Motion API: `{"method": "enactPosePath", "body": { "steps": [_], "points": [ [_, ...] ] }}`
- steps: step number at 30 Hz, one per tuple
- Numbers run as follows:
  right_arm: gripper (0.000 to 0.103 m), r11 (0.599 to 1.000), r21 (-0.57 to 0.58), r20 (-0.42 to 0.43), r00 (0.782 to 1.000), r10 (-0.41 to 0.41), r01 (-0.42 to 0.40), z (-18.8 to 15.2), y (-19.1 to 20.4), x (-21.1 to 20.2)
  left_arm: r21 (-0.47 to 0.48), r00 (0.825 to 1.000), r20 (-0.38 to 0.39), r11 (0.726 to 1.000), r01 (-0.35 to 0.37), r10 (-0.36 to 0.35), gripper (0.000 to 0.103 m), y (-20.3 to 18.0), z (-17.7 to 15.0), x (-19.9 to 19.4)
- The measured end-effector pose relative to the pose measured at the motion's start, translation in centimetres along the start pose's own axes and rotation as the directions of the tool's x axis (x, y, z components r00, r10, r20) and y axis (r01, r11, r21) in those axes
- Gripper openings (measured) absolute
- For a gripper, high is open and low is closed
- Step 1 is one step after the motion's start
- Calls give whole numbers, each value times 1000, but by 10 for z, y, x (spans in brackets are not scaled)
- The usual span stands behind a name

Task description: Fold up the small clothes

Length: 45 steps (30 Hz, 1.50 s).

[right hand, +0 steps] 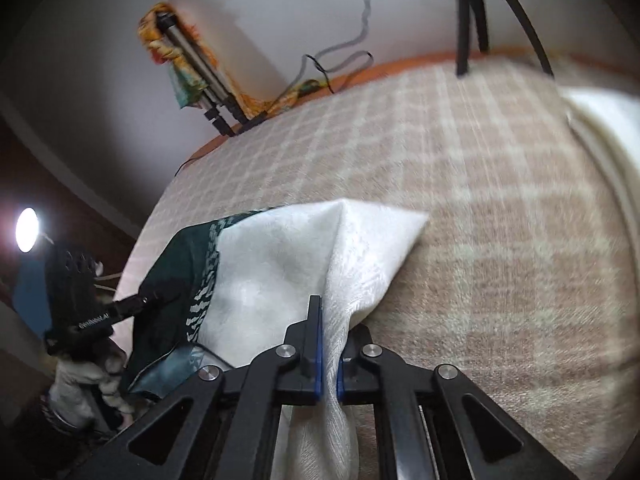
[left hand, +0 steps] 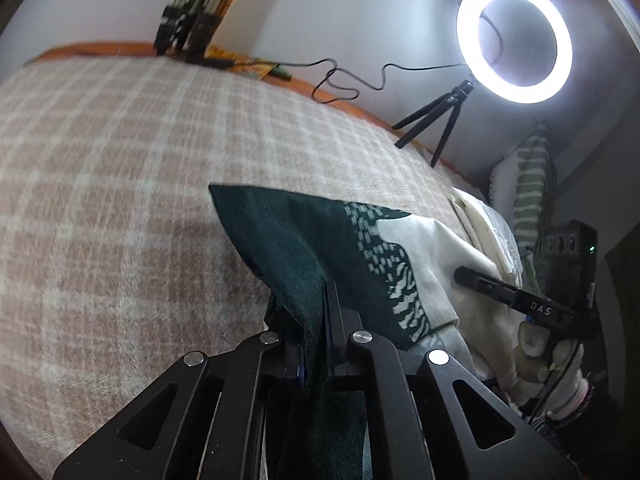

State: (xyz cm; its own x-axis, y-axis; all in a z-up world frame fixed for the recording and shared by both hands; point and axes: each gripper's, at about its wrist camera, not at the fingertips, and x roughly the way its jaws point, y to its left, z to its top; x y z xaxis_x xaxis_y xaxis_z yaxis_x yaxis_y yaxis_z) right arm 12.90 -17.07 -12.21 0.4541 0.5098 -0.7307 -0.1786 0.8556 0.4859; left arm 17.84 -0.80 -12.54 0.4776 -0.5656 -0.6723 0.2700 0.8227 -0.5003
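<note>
A small cloth, dark green at one end (left hand: 288, 236) and white at the other (right hand: 280, 264), with a green-and-white patterned band between, lies on the checked blanket. My left gripper (left hand: 312, 320) is shut on the cloth's dark green edge, which runs down between its fingers. My right gripper (right hand: 330, 328) is shut on the white edge, and the white fabric is pinched between its blue pads. Each gripper shows in the other's view: the right one (left hand: 516, 296) at the cloth's white end, the left one (right hand: 116, 312) at the green end, both held by gloved hands.
The beige checked blanket (left hand: 120, 200) covers an orange-edged bed. A lit ring light (left hand: 514, 40) on a small tripod stands at the far edge with a black cable. A folded tripod (left hand: 188, 20) leans on the wall. A white pile of cloth (right hand: 600, 128) lies at the right.
</note>
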Motion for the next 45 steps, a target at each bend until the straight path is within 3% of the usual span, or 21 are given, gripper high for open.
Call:
{"method": "enactPosePath", "body": {
  "steps": [4,10,13,15,18,20,21,22,27,30,34,40,45],
  "points": [
    [2,995,-84,66,997,-46,51,3,20,-20,34,999,30,999,-12,11,5,-8,3,-9],
    [2,994,-83,101,993,-61,70,2,24,-37,60,999,50,998,-24,21,3,-10,8,-16],
    [2,998,-55,62,997,-36,40,1,16,-33,-17,1000,-15,1000,-17,17,4,5,7,-4],
    [2,999,-16,23,999,-44,45,-3,3,-23,-66,999,-26,997,-33,31,15,16,9,-4],
    [4,999,33,-18,1000,-15,16,-9,-15,-15,-101,999,-10,994,-33,32,18,26,14,-16],
    [11,999,40,-54,998,19,-16,-11,-25,-12,-119,999,-8,992,-33,32,21,29,13,-29],
    [20,999,38,-60,998,4,-1,-11,-29,-13,-130,1000,-11,991,-26,25,21,30,10,-34],
    [42,999,44,-54,999,-6,9,-12,-35,-15,-144,1000,-14,989,-16,14,22,29,7,-39],
    [46,981,176,-23,996,81,-76,-13,-67,-17,-218,997,-62,975,28,-43,40,17,-25,-59],
    [46,965,239,-26,993,118,-108,-12,-81,-8,-279,992,-85,958,67,-94,42,14,-44,-62],
    [46,958,254,-14,990,143,-135,-11,-80,-1,-393,986,-97,915,85,-133,44,26,-63,-58],
    [46,943,277,4,981,192,-185,-11,-76,7,-510,972,-45,842,176,-231,45,41,-70,-56],
    [46,922,313,23,973,230,-226,-6,-75,15,-523,964,-41,828,205,-264,46,36,-70,-51]
  ]
}}
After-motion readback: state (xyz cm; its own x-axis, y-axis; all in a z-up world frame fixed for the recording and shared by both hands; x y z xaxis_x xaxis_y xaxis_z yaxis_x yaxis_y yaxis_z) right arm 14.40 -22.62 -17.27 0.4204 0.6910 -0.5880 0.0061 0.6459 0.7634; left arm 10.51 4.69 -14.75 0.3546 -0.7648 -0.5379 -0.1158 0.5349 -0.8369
